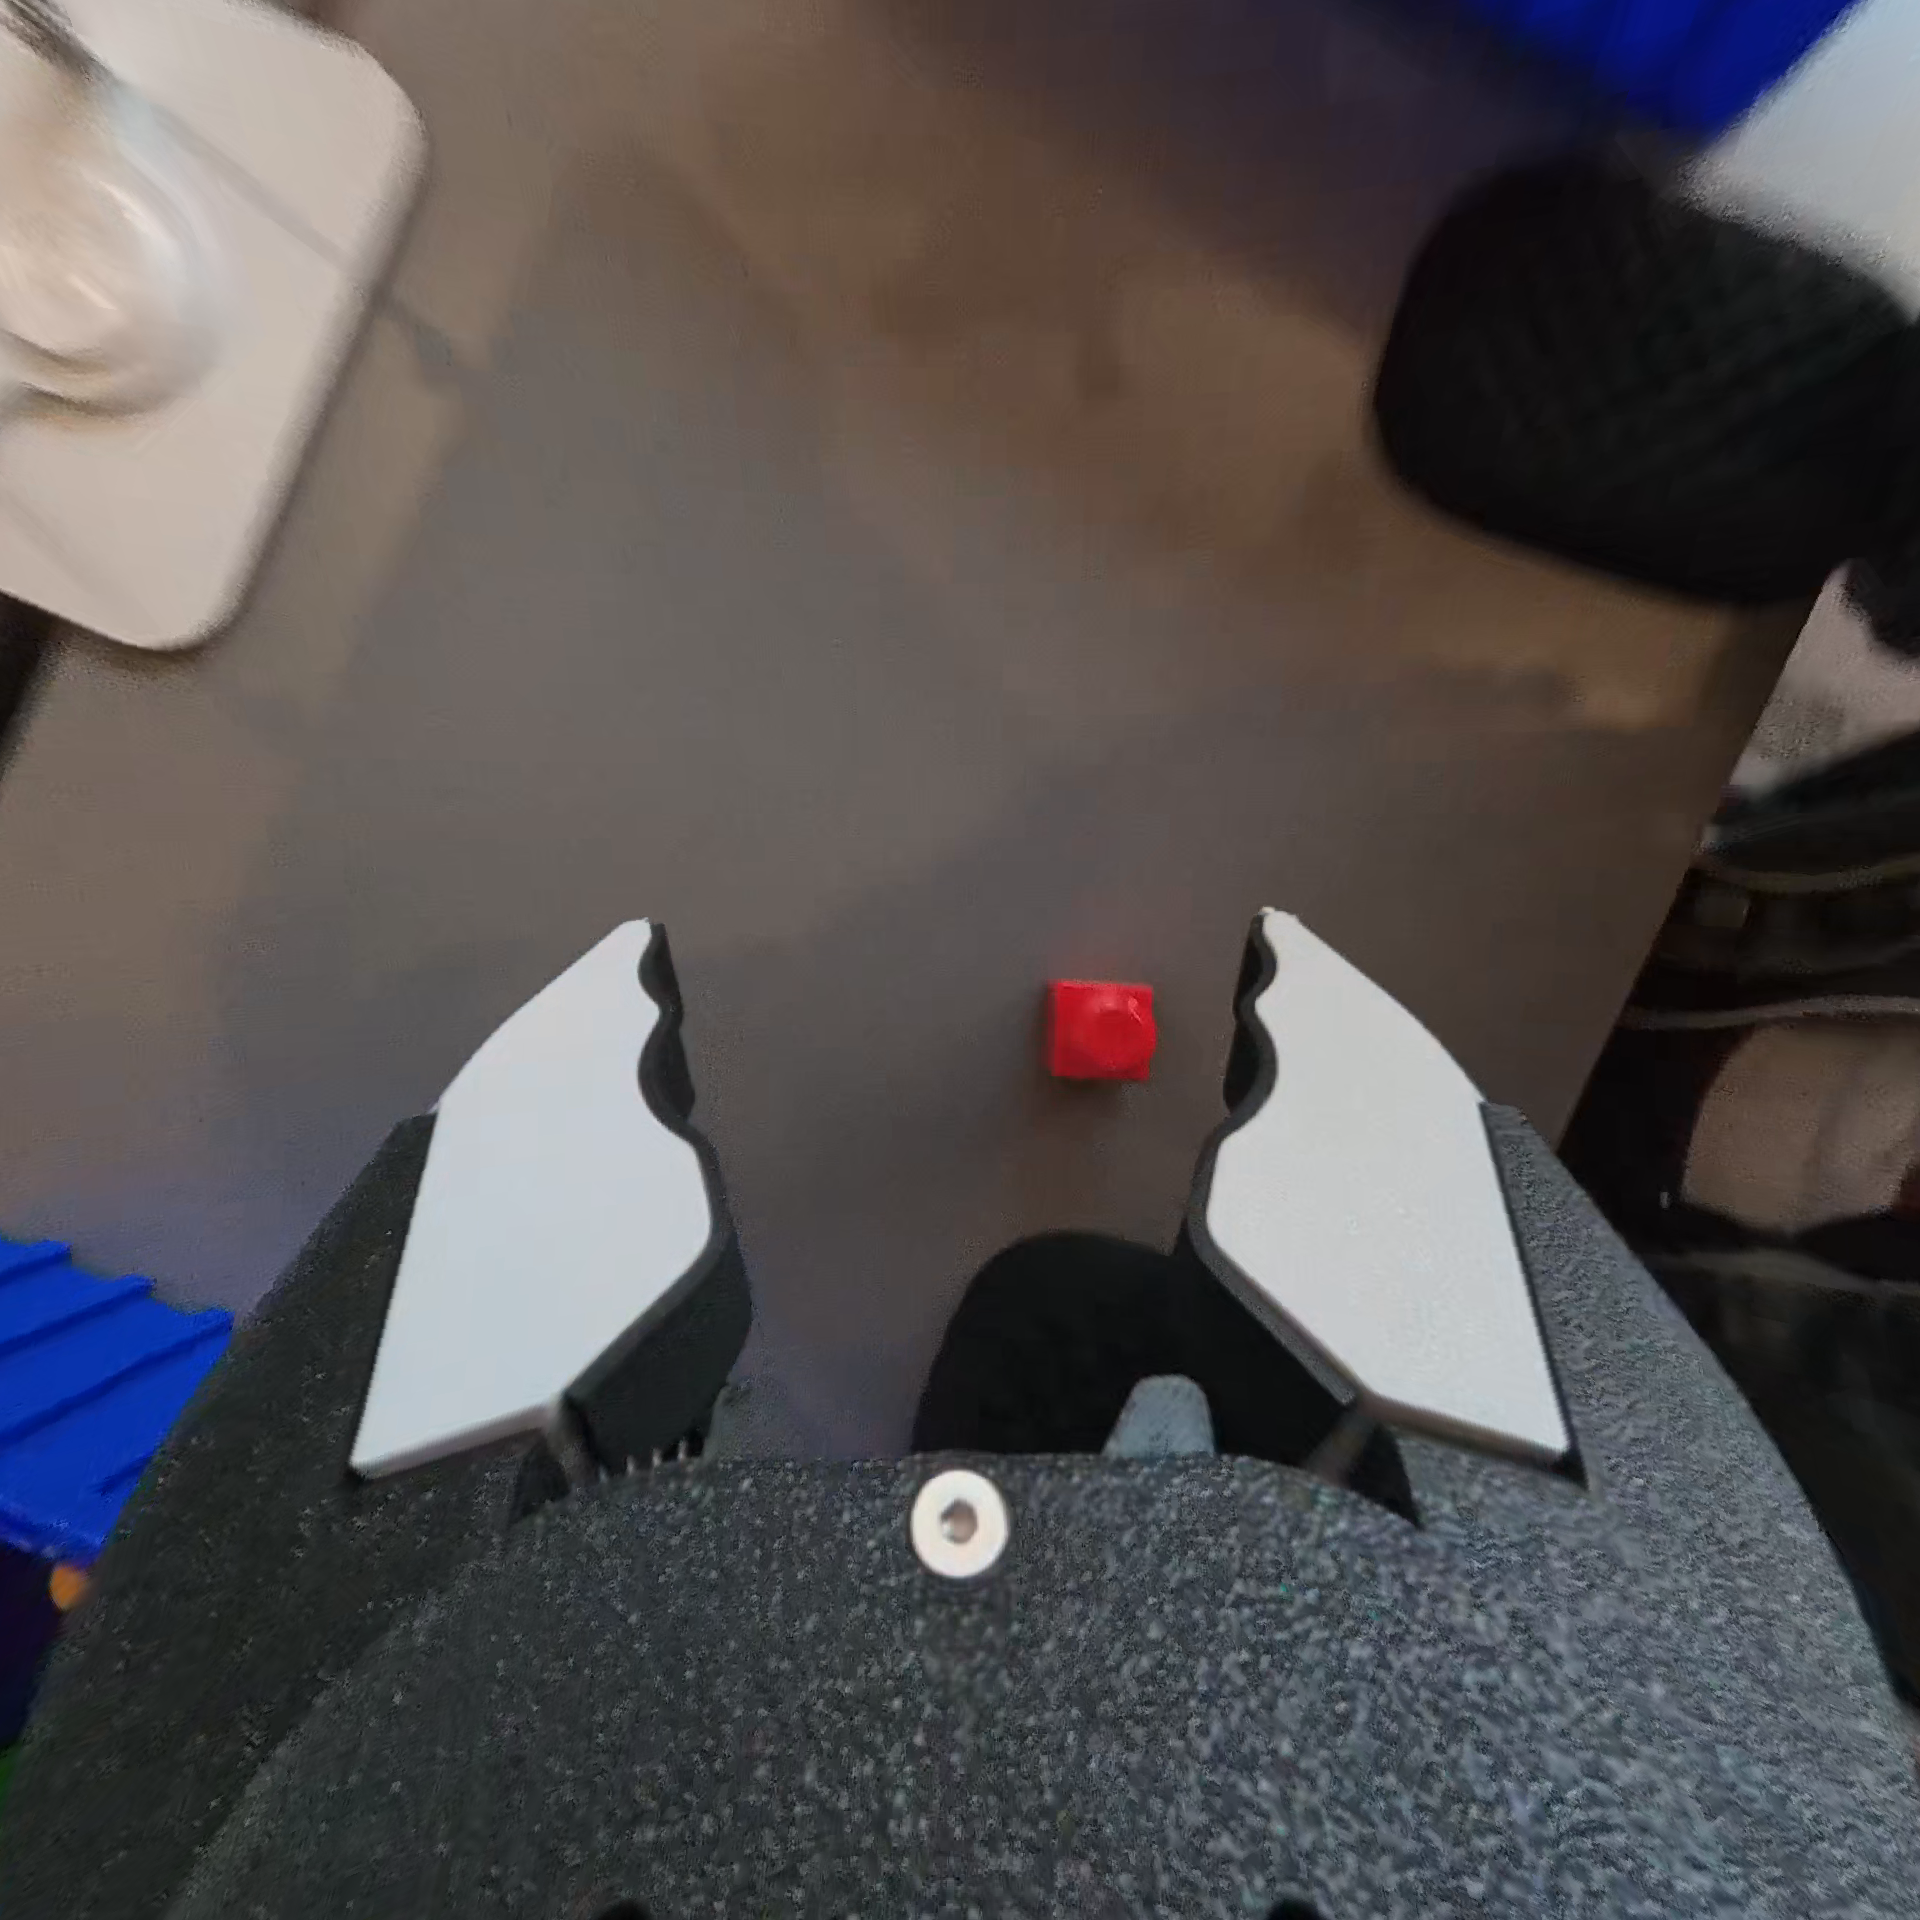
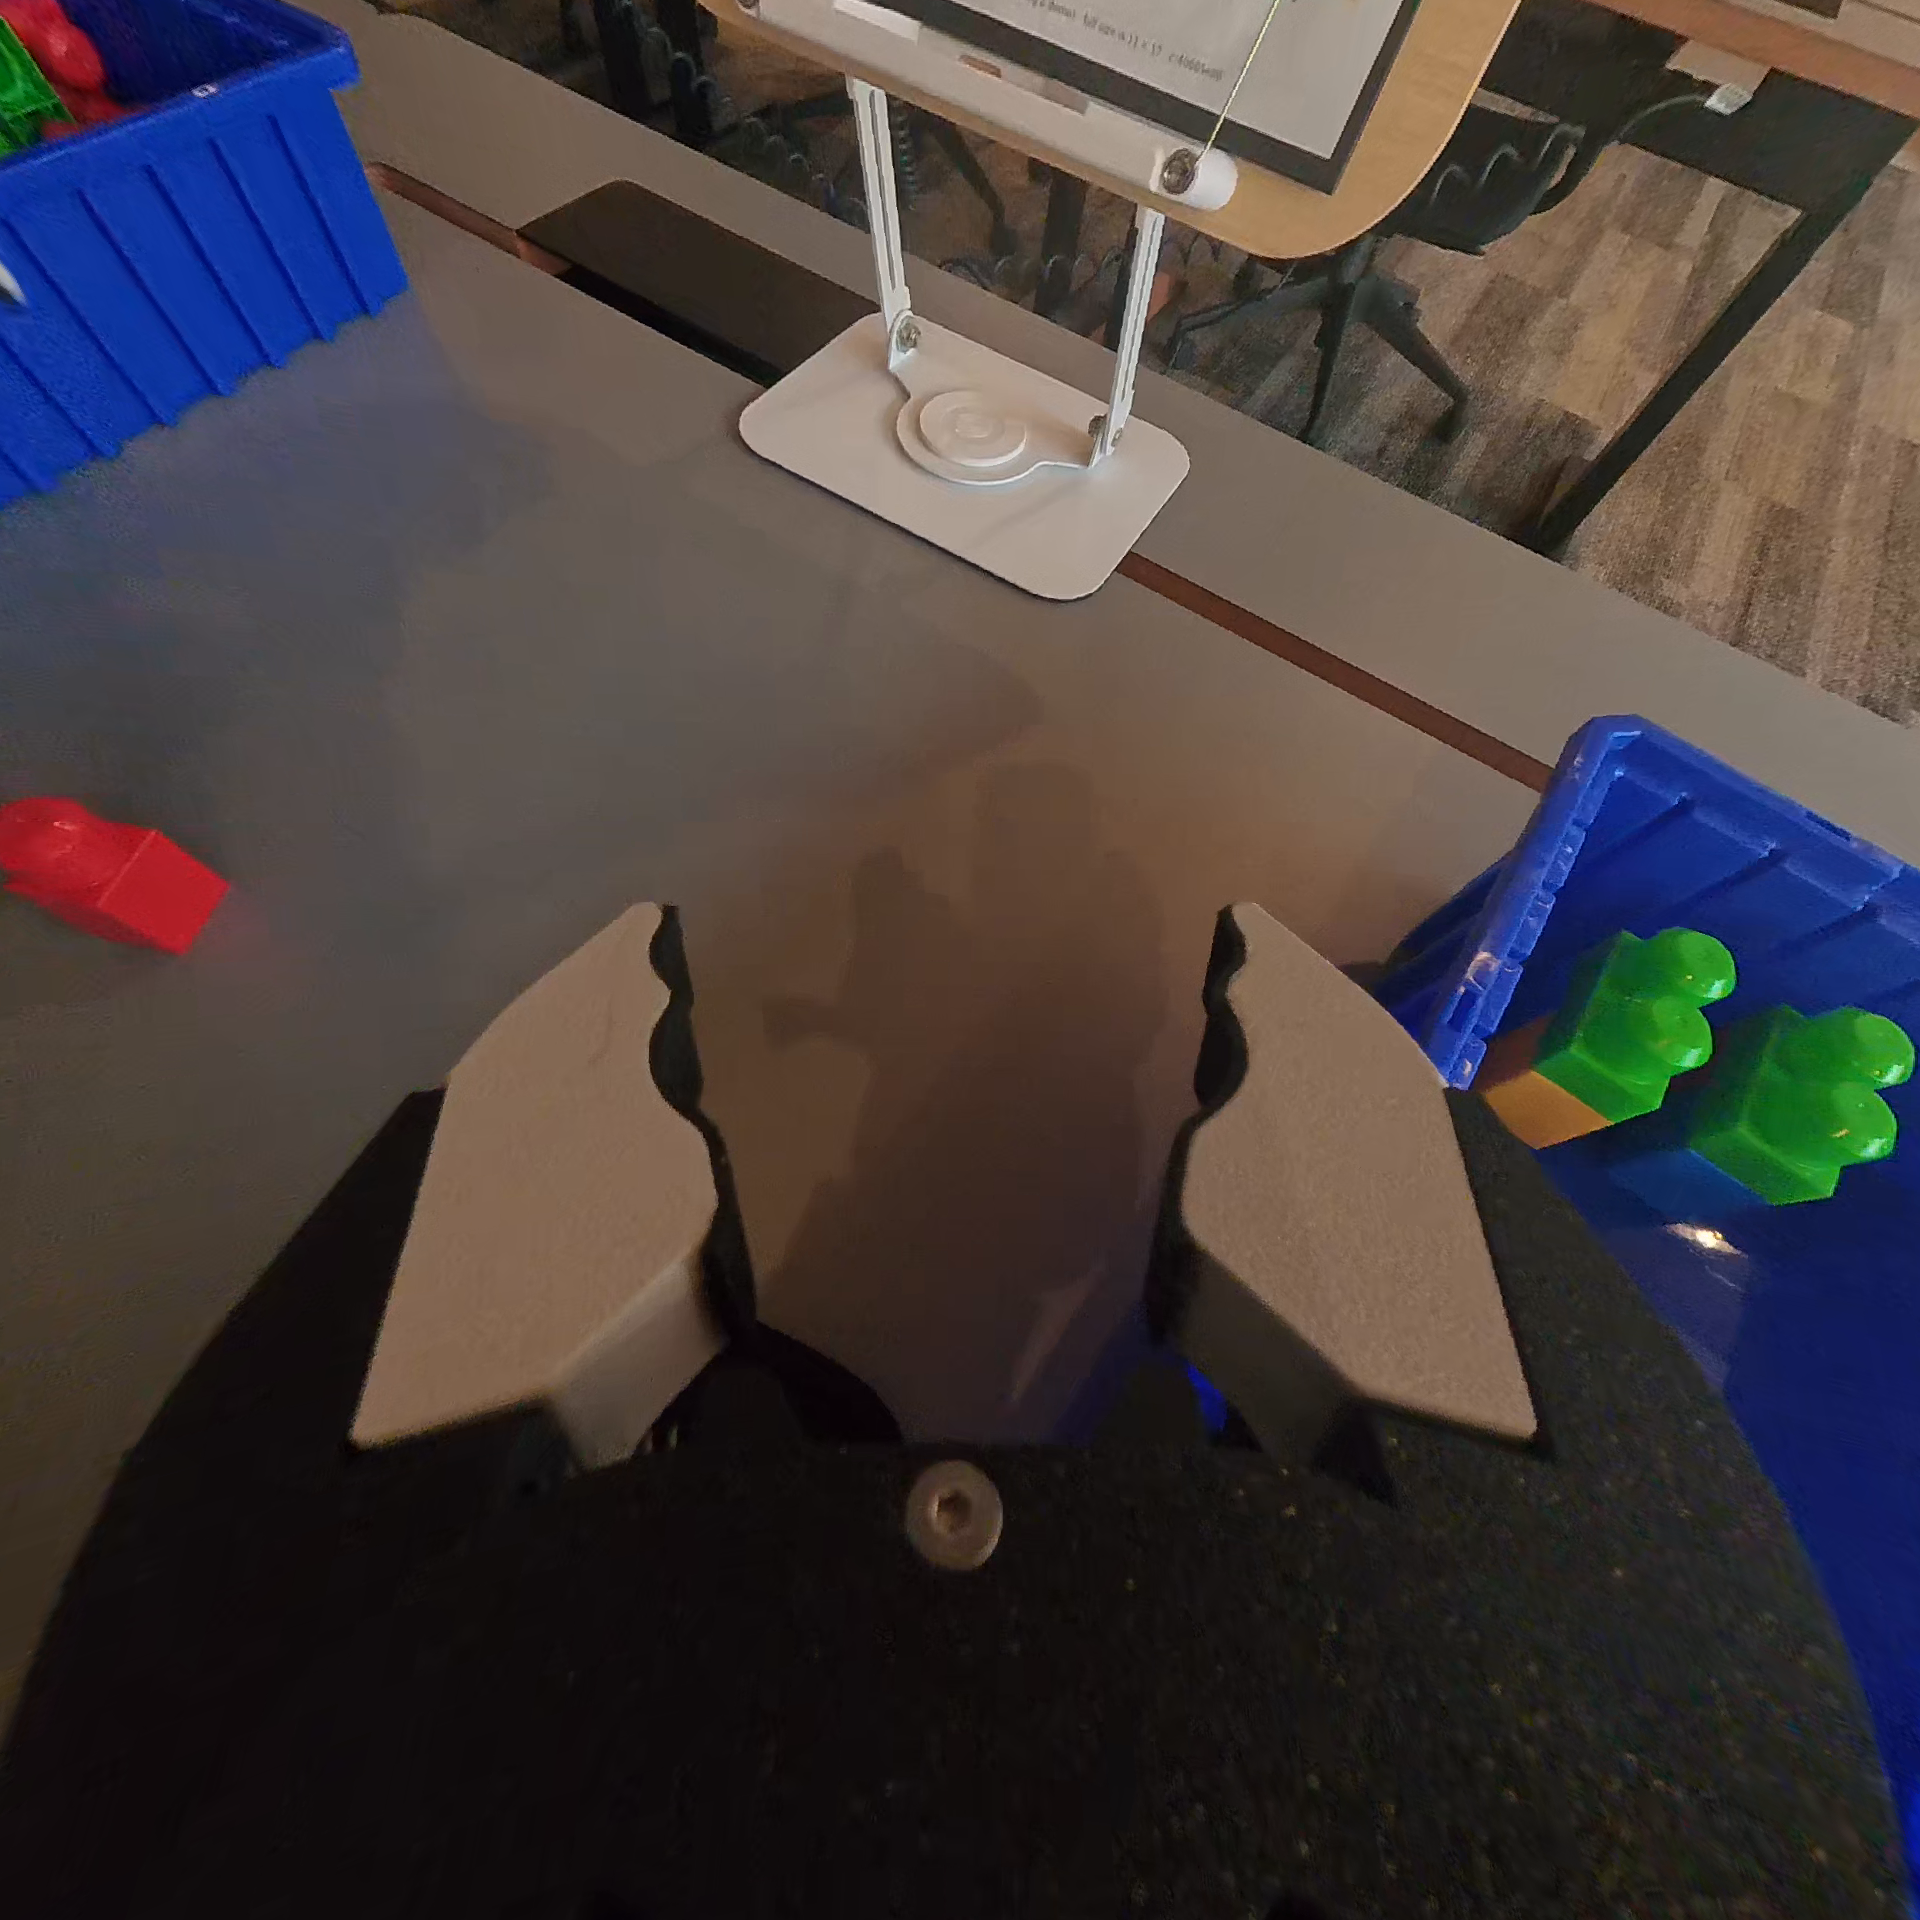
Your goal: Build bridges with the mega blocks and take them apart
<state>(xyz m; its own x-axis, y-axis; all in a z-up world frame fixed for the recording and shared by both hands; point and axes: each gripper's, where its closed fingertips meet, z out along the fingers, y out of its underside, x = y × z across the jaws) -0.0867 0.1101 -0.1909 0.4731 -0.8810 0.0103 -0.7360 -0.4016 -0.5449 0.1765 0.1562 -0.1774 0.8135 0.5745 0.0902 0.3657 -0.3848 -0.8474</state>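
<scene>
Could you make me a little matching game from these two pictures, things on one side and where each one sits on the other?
Things:
1. red block
2. green blocks
3. white stand
4. left gripper

Places or states:
A. inside the blue bin at the right
B. at the far edge of the grey table, holding up a screen
C. alone on the table, below open jaws
D. jaws apart, holding nothing

Pairs: 1-C, 2-A, 3-B, 4-D
</scene>
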